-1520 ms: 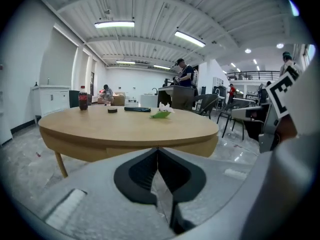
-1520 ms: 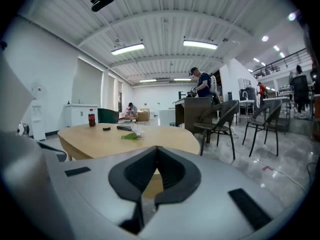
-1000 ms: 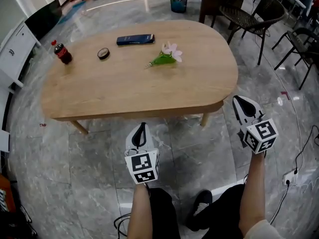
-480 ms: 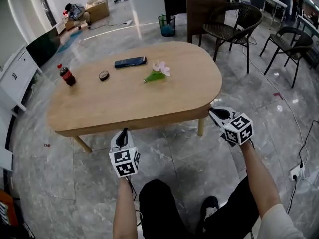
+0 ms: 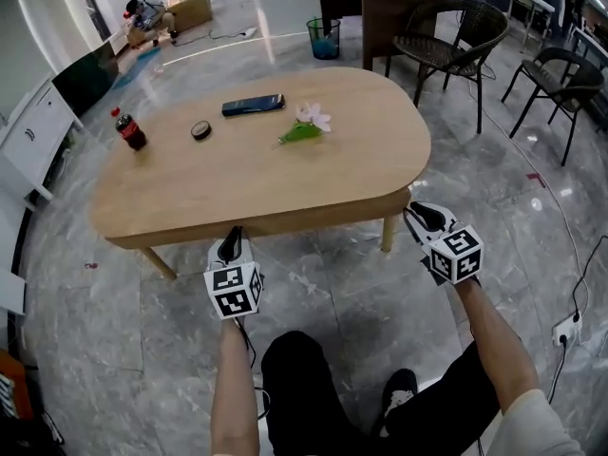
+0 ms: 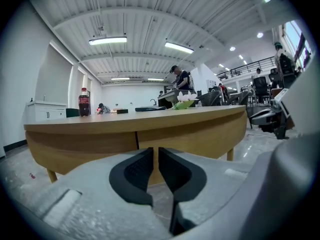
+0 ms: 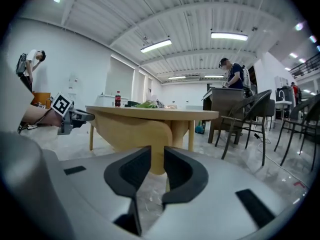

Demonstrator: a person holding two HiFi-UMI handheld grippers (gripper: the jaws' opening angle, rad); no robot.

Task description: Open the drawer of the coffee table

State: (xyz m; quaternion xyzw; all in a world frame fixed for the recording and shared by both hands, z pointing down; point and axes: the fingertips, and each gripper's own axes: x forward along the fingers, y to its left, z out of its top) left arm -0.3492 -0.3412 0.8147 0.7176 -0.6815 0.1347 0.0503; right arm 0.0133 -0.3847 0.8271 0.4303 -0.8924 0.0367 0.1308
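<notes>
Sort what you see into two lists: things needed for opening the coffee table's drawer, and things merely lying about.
For the job: coffee table, its seamed front panel (probably the drawer), left gripper, right gripper (jaws just opening, empty).
Lying about: cola bottle, black disc, dark flat case, flower.

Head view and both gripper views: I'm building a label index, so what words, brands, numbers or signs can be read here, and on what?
No text is readable in any view.
Bottle: red label, print too small.
Dark flat object on the coffee table: print too small.
Left hand-held gripper: square black-and-white marker, no letters.
Right hand-held gripper, jaws just opening on nothing: same kind of marker.
</notes>
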